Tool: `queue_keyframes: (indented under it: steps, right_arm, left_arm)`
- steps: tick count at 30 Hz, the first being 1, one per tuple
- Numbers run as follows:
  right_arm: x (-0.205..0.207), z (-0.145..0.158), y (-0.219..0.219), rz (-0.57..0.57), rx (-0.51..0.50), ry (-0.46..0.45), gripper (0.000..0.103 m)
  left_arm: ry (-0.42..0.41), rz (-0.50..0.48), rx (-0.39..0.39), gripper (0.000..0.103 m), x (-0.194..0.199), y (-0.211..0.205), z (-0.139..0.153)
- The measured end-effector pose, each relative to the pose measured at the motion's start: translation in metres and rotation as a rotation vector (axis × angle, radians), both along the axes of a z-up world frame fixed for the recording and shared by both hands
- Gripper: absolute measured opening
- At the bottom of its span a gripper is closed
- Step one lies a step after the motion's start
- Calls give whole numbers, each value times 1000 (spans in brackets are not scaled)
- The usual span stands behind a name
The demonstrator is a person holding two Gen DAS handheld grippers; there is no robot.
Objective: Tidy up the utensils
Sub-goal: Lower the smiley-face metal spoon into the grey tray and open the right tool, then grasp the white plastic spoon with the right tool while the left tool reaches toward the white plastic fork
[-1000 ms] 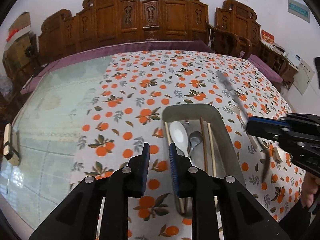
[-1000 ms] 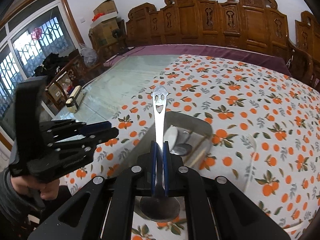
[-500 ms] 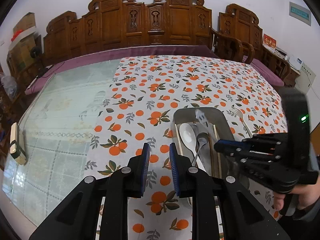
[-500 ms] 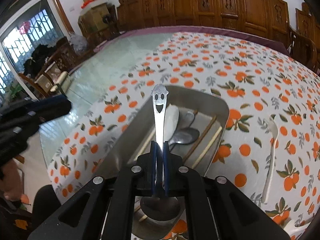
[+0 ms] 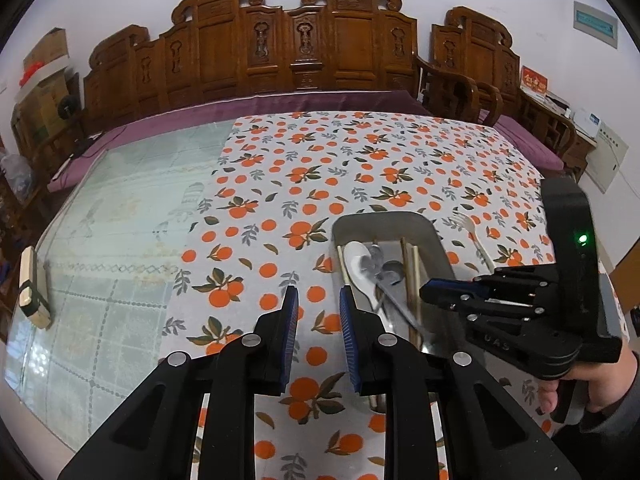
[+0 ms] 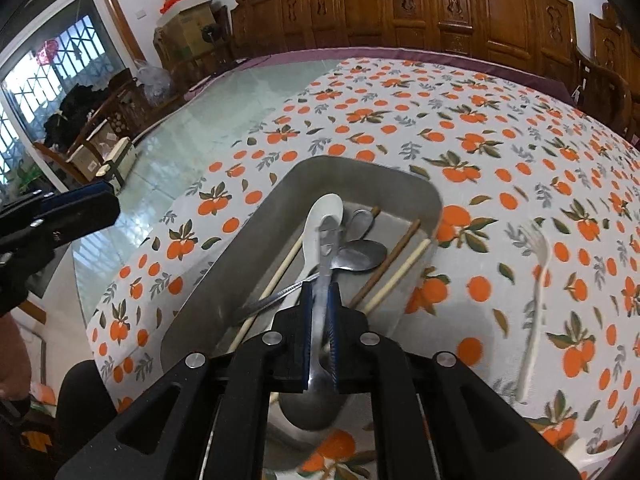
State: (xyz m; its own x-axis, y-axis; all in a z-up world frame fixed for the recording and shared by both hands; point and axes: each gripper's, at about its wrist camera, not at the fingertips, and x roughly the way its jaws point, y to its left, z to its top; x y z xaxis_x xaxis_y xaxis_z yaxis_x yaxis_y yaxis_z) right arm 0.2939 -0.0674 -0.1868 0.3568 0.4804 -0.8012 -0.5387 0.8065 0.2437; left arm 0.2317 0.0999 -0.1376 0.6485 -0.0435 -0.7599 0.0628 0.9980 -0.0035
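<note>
carved wooden chairs (image 5: 304, 40), orange-print tablecloth (image 5: 360, 168), cardboard boxes (image 6: 188, 12), barred window (image 6: 48, 64)

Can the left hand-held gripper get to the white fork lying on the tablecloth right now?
Probably not directly: the white fork lies beyond the metal tray, and the right hand-held gripper, holding a spoon over it, sits between. The left hand-held gripper is open and empty.

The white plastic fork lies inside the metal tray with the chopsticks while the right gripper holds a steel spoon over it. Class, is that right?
Not quite. The right wrist view shows the white plastic fork on the orange-print tablecloth, outside the metal tray. The chopsticks are inside, and the right gripper holds the steel spoon over it.
</note>
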Motion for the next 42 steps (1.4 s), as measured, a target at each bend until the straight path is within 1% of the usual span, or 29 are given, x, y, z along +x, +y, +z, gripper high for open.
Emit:
queue_keyframes:
  steps: [2,3,4,5,7,9,11,14,17,19,20,22,26,28,31,32,34,40,42]
  right_arm:
    - [-6,12,-18,3,21,-29,11]
    - [-8,16,-25,1,23,-37,12]
    - [-11,23,-38,0,23,-49,16]
    - [-14,28,-49,-1,19,-59,20]
    - [-17,37,-78,-17,1,-80,24]
    - [-19,43,-105,-35,-21,-96,24]
    - [-20,47,-134,-55,-52,-111,30]
    - [-20,42,-180,-79,-108,-108,31]
    - [-20,30,-216,-99,-157,-87,31]
    - [-22,22,-232,-106,-169,-72,31]
    - [-22,17,-239,-109,-176,-66,35]
    - [-22,8,-246,-107,-175,-48,42]
    - [-17,-7,-251,-80,-154,2,43]
    - [-13,-16,-255,-68,-135,51,43]
    - [-13,-21,-260,-64,-117,94,43]
    - [-14,-21,-262,-59,-112,104,47]
    - [-18,-21,-264,-51,-117,112,49]
    - [-33,-24,-264,4,-164,119,49]
    - [-38,-21,-262,23,-174,107,54]
  left_arm:
    - [-3,-8,-7,22,-1,-6,1]
    - [-5,-13,-11,26,-1,-11,2]
    - [-7,-17,-14,28,-1,-15,3]
    - [-9,-26,-17,29,-2,-21,3]
    - [-9,-43,-23,29,-1,-32,3]
    - [-6,-64,-31,29,0,-46,1]
    - [-1,-84,-36,29,2,-61,-1]
    - [10,-106,-37,29,4,-79,-7]
    - [19,-130,-33,29,6,-98,-11]
    - [20,-140,-33,29,5,-105,-12]
    - [24,-145,-35,29,4,-109,-14]
    - [33,-153,-38,29,4,-116,-17]
    - [37,-168,-43,29,-2,-129,-19]
    - [37,-177,-47,29,-5,-135,-19]
    - [36,-191,-44,29,-9,-142,-18]
    - [36,-194,-44,29,-10,-142,-18]
    - [36,-202,-43,29,-12,-145,-18]
    - [34,-208,-47,29,-15,-148,-17]
    - [32,-209,-46,29,-16,-149,-16]
